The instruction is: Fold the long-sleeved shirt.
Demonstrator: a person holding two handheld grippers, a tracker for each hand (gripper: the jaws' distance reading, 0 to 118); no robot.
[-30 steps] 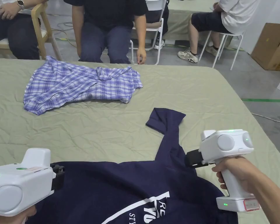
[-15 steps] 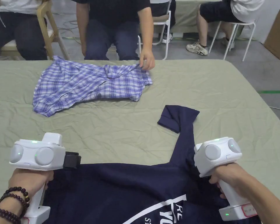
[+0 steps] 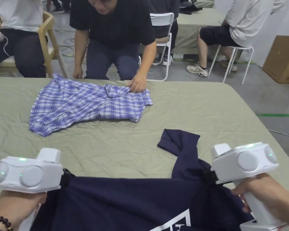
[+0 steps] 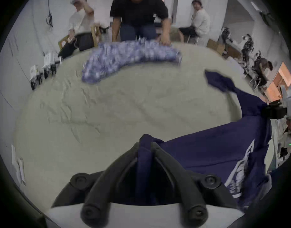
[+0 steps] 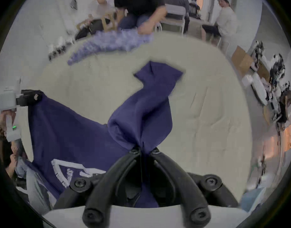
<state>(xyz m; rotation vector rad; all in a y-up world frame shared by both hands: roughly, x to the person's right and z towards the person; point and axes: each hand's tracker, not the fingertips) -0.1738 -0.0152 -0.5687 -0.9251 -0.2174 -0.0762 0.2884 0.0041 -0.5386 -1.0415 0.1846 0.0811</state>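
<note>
The navy long-sleeved shirt (image 3: 135, 201) with white print hangs stretched between my two grippers at the near edge of the table. My left gripper (image 3: 65, 177) is shut on the shirt's left corner (image 4: 145, 142), a fold of navy cloth pinched between the jaws. My right gripper (image 3: 207, 177) is shut on the bunched cloth (image 5: 141, 129) where the sleeve meets the body. The sleeve (image 3: 183, 147) runs away from that grip and its folded cuff (image 5: 159, 73) lies on the table.
A blue-and-white plaid shirt (image 3: 86, 103) lies at the far side of the green-covered table (image 3: 201, 105), with a seated person's hand (image 3: 137, 85) on it. Other people sit on chairs (image 3: 162, 36) beyond. A cardboard box (image 3: 281, 60) stands at far right.
Both grippers have lifted the navy shirt's upper edge off the table and drawn it taut. The person opposite has leaned in, the hand staying on the plaid shirt. The head camera tilted.
</note>
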